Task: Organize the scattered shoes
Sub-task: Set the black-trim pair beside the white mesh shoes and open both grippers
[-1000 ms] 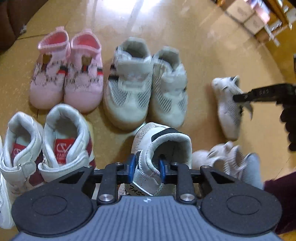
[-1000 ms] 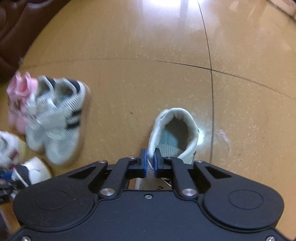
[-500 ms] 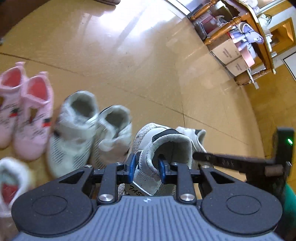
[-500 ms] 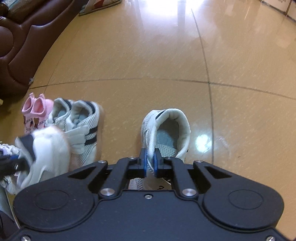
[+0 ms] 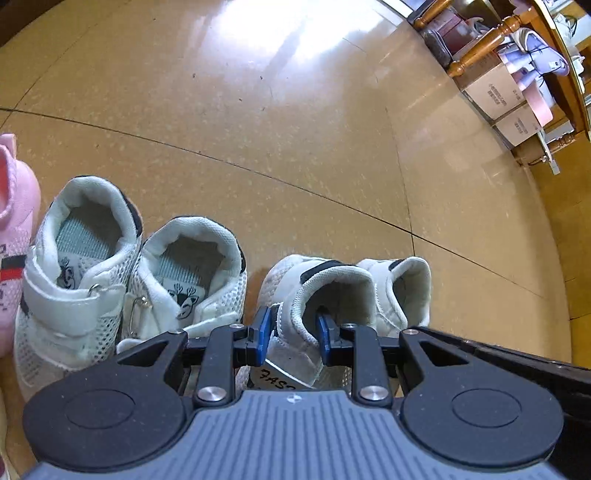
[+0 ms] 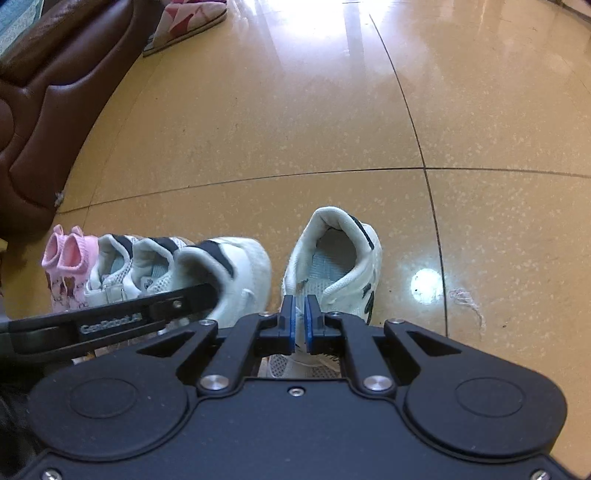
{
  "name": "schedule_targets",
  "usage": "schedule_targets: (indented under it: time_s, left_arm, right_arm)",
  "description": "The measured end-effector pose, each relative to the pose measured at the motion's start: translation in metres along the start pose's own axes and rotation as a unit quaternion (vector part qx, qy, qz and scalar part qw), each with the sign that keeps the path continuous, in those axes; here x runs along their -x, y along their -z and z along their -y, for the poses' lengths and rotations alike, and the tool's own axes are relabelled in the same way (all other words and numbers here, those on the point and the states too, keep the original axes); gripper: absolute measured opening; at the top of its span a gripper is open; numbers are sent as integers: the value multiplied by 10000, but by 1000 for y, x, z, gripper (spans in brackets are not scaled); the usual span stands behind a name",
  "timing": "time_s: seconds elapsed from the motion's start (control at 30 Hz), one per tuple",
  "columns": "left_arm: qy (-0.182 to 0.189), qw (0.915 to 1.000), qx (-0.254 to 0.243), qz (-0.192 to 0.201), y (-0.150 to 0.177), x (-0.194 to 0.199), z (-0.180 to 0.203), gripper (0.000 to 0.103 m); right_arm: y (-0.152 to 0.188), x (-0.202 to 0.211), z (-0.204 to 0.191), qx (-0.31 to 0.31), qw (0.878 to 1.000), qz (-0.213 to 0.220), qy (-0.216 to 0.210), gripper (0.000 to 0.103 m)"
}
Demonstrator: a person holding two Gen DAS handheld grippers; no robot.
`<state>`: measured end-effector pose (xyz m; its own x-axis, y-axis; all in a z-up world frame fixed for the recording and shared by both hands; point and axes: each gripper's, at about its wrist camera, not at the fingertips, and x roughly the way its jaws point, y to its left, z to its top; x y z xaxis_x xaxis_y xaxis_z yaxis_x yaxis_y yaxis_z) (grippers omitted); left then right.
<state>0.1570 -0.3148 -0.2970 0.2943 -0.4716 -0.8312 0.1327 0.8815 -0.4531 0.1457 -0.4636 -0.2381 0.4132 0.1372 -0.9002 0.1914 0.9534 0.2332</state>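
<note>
Both white sneakers now stand side by side on the floor (image 5: 295,147), right of the mesh pair (image 5: 129,280). The left gripper (image 5: 291,326) pinches the left sneaker (image 5: 314,295); the right gripper (image 6: 300,325) pinches the right sneaker (image 6: 332,258).

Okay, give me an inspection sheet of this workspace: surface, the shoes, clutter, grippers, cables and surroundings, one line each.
Surface: glossy tan tiled floor with dark joint lines and glare patches.
Job's things: a row of pink shoes, white mesh strap shoes, then two white sneakers with dark heel marks, left sneaker and right sneaker, side by side.
Clutter: a small pale scuff or thread on the floor by the right sneaker.
Grippers: left gripper closed on the left sneaker's collar; right gripper pinching the right sneaker's inner collar edge.
Cables: nothing seen.
Surroundings: brown sofa, a patterned slipper, wooden furniture legs and cardboard boxes.
</note>
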Motion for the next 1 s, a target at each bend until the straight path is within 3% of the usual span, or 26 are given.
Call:
schedule_targets:
  time_s: [0.07, 0.2, 0.37, 0.47, 0.53, 0.7, 0.8, 0.87, 1.0]
  left_arm:
    - [0, 10000, 40, 83, -3, -2, 1, 19]
    - [-153, 9998, -117, 40, -12, -3, 5, 18]
    - [-186, 9986, -426, -234, -12, -2, 2, 36]
    - [-102, 9978, -629, -202, -9, -2, 0, 35]
    - [-54, 9980, -599, -200, -8, -2, -1, 33]
    - [148, 9980, -535, -299, -6, -4, -1, 31]
    - [245, 9980, -497, -308, -7, -5, -2, 32]
    - [364, 9988, -297, -102, -8, -4, -6, 45]
    - [376, 9983, -418, 130, -11, 6, -5, 48]
  right_arm:
    - [-3, 1, -5, 168, 9997, 139, 84, 25]
    - [-11, -9, -18, 656, 9977, 14, 188, 38]
    - [-10, -33, -2, 685, 9966, -421, 191, 38]
    - [-4, -38, -8, 975, 9925, -737, 83, 35]
    - [-1, -43, -8, 807, 9909, -1052, -217, 18]
    - [14, -43, -18, 1142, 9826, -1408, -398, 18]
    - [15, -39, -9, 896, 9864, -1293, -473, 18]
    - [14, -34, -5, 765, 9896, -1139, -425, 19]
    - [8, -24, 2, 622, 9934, -870, -408, 19]
